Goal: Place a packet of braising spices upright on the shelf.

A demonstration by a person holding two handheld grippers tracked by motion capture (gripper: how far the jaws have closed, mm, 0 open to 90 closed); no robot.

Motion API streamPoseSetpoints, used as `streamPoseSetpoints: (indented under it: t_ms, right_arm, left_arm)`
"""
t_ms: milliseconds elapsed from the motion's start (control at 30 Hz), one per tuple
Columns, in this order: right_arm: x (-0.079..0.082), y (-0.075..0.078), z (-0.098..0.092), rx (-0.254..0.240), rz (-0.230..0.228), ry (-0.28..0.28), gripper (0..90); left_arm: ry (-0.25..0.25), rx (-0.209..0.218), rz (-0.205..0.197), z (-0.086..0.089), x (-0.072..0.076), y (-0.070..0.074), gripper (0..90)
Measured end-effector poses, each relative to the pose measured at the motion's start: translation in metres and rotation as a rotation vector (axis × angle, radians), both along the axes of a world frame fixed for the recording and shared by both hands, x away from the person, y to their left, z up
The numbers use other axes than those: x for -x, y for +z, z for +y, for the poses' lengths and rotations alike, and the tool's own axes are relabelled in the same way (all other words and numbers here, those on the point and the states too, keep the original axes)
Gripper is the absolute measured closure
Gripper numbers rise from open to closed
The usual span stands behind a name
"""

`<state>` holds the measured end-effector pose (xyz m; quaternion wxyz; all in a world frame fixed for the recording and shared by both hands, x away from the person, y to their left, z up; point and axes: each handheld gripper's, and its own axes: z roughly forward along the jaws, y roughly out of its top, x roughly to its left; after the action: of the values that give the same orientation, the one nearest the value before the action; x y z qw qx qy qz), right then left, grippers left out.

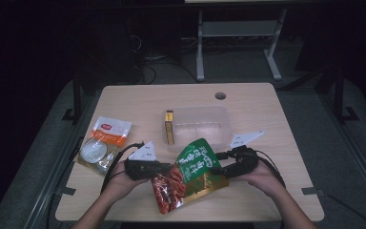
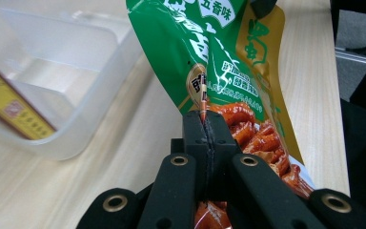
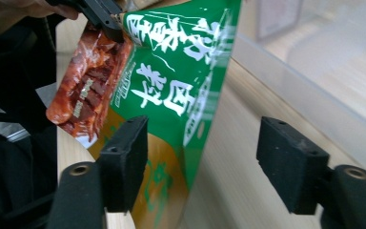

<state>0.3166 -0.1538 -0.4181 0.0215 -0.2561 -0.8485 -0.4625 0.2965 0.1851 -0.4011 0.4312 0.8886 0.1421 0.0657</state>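
A pale wooden table [image 1: 124, 102] with a round cable hole [image 1: 220, 95] at its far edge stands in a dark room; a metal frame [image 1: 238, 38] is on the grey floor beyond. The green snack pouch [image 1: 190, 174], printed in white Chinese characters including 五香味, hangs over the near middle. The left gripper [image 1: 167, 168] is clamped on its edge. The right gripper [image 1: 218, 157] stands apart-jawed around the pouch's other edge, pads not pressing. Just beyond lies a clear bin [image 1: 221, 125] with a yellow box [image 1: 169, 126]; an orange-and-white bag [image 1: 104, 142] lies left.
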Motion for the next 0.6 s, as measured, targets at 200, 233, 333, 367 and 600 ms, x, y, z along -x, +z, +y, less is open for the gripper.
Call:
streamPoseSetpoints:
  t_ms: [200, 233, 333, 367, 600]
  right_arm:
    - [-0.018, 0.006, 0.021, -0.027, 0.023, 0.063, 55.2]
    - [-0.021, 0.006, 0.023, -0.029, 0.033, 0.075, 57.6]
    - [-0.026, 0.007, 0.029, -0.041, 0.029, 0.086, 65.6]
    - [-0.027, 0.007, 0.030, -0.041, 0.025, 0.087, 67.8]
    - [-0.026, 0.006, 0.028, -0.044, 0.029, 0.103, 80.4]
  left_arm:
    - [0.024, 0.027, -0.022, 0.012, 0.001, 0.007, 89.6]
    - [0.027, 0.036, -0.024, 0.014, 0.001, 0.008, 89.6]
    - [0.023, 0.045, -0.020, 0.016, 0.001, 0.009, 89.6]
    - [0.019, 0.041, -0.021, 0.016, 0.002, 0.009, 89.6]
    - [0.016, 0.045, -0.027, 0.014, 0.003, 0.008, 89.6]
